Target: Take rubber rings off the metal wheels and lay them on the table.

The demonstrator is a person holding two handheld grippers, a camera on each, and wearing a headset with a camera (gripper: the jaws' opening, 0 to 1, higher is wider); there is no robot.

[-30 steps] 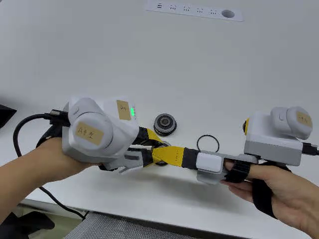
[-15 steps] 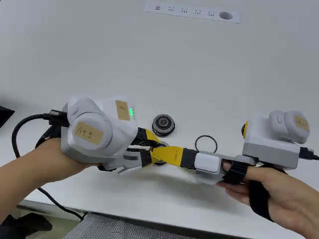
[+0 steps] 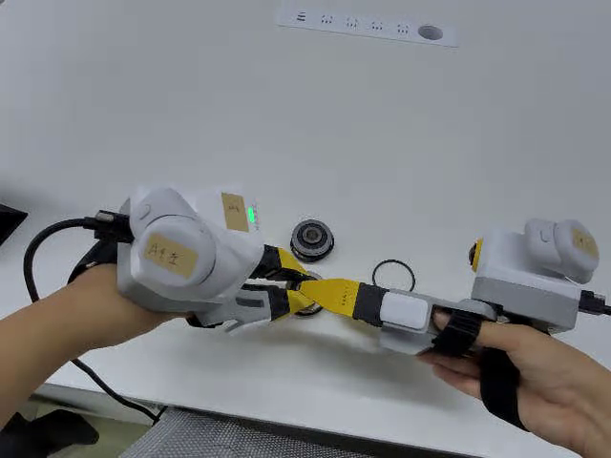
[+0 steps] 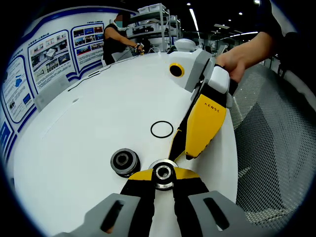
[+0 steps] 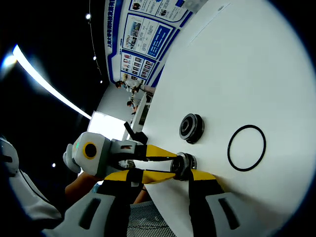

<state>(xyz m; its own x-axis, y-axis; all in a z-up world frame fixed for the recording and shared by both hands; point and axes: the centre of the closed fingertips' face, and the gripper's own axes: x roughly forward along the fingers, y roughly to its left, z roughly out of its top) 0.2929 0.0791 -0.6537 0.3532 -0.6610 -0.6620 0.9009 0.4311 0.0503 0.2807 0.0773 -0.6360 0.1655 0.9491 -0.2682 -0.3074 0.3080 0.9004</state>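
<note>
My left gripper is shut on a small metal wheel, held just above the white table. My right gripper reaches in from the right. Its yellow jaws are pinched together on that wheel's edge, where its rubber ring sits. The jaws hide most of the ring. A second wheel with a black rubber ring around it lies just behind the grippers. One loose rubber ring lies flat on the table to its right.
A white power strip lies along the far edge. A black cable loops off the left gripper near the table's front left edge. In the gripper views, people stand by the wall posters in the background.
My right gripper has drawn slightly to the right and down. The left gripper, second wheel and loose ring stay where they were.
</note>
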